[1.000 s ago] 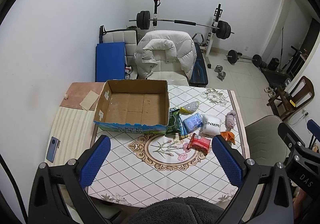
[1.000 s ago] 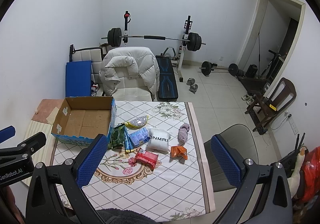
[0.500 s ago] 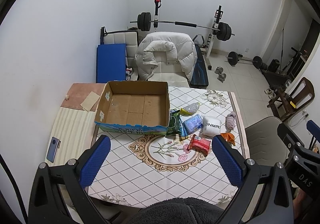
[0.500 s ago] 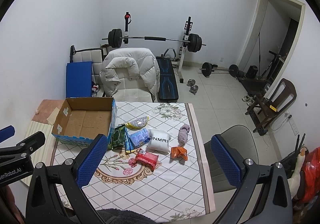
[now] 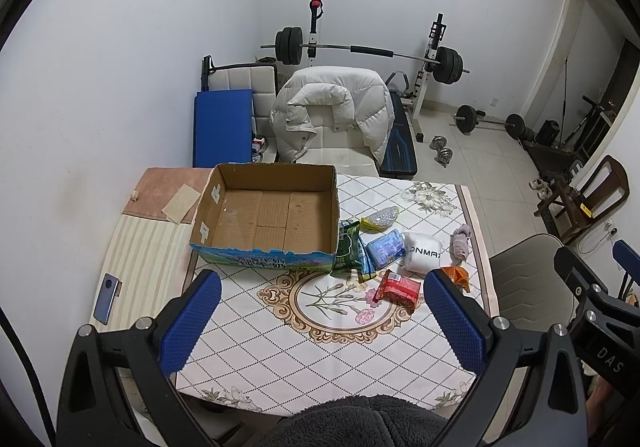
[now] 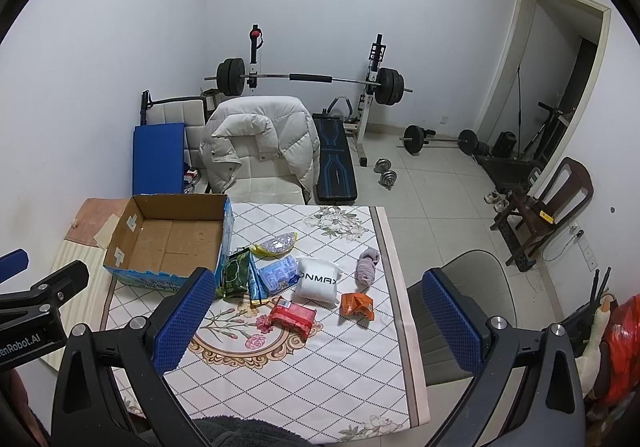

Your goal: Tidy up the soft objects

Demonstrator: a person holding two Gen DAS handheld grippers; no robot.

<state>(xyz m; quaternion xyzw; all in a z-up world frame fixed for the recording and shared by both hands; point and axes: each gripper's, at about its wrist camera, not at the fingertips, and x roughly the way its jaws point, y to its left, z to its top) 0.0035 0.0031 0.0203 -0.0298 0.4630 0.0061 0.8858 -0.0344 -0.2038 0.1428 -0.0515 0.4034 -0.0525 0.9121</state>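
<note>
An empty open cardboard box point(image 5: 268, 215) point(image 6: 172, 243) stands on the table's left part. To its right lie soft packs: a green pack point(image 5: 347, 247) point(image 6: 236, 275), a blue pack point(image 5: 386, 247) point(image 6: 276, 273), a white pack point(image 5: 422, 257) point(image 6: 318, 281), a red pack point(image 5: 398, 287) point(image 6: 294, 315), an orange pack point(image 5: 456, 275) point(image 6: 357, 305), a yellow-edged pouch point(image 5: 380, 217) point(image 6: 276, 245) and a rolled mauve sock point(image 5: 460, 243) point(image 6: 368, 267). My left gripper point(image 5: 320, 323) and right gripper point(image 6: 316, 323) are both open and empty, high above the table's near edge.
The table point(image 5: 332, 359) has a patterned cloth. A phone point(image 5: 106, 299) lies on a striped surface at left. A chair with a white jacket point(image 5: 332, 115) stands behind the table, a grey chair point(image 6: 472, 299) at right. Gym equipment fills the back.
Both views have shifted only slightly; the table and box sit a little lower in frame. Nothing was grasped or moved.
</note>
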